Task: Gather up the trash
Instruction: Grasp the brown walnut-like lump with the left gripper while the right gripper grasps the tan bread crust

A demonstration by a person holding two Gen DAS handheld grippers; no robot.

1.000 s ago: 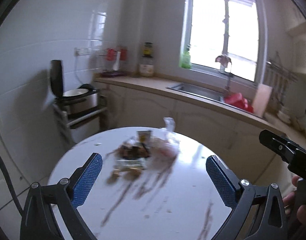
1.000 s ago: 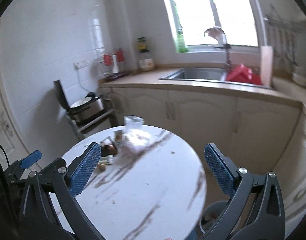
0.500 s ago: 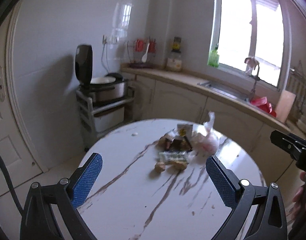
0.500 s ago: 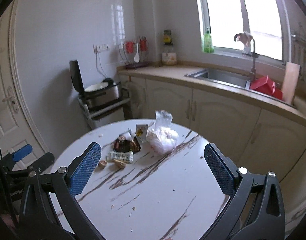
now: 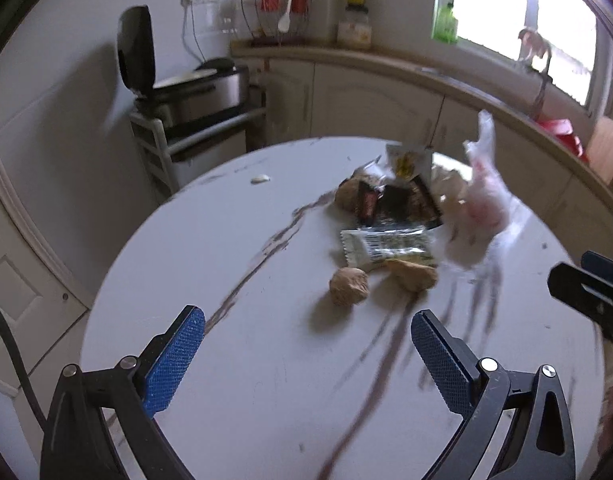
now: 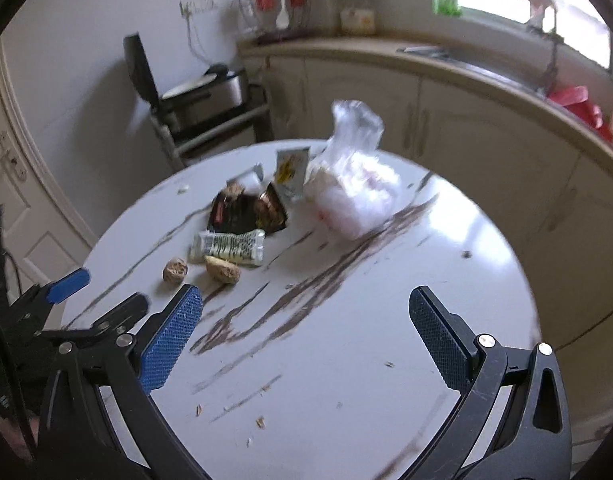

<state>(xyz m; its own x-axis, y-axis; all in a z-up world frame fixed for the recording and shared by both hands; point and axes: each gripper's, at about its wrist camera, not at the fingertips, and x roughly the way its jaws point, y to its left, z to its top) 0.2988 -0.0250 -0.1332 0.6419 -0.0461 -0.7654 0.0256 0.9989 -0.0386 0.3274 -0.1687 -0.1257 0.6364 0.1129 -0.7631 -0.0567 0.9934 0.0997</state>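
Left hand-held gripper (image 5: 308, 344) and right hand-held gripper (image 6: 306, 332) both gape wide, empty.

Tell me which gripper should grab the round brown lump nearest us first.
Left, probably. The left gripper is open, and the round brown lump sits just ahead between its fingers. From the right gripper, also open, that lump lies off beyond its left finger.

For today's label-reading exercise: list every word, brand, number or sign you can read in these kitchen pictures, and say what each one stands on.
No text can be read with certainty.
White wrapper: dark print, too blurred to read.
Black wrapper: markings blurred.
Small packet with yellow design: too small to read.
Jar on the counter: label blurred.
Green bottle: nothing legible.
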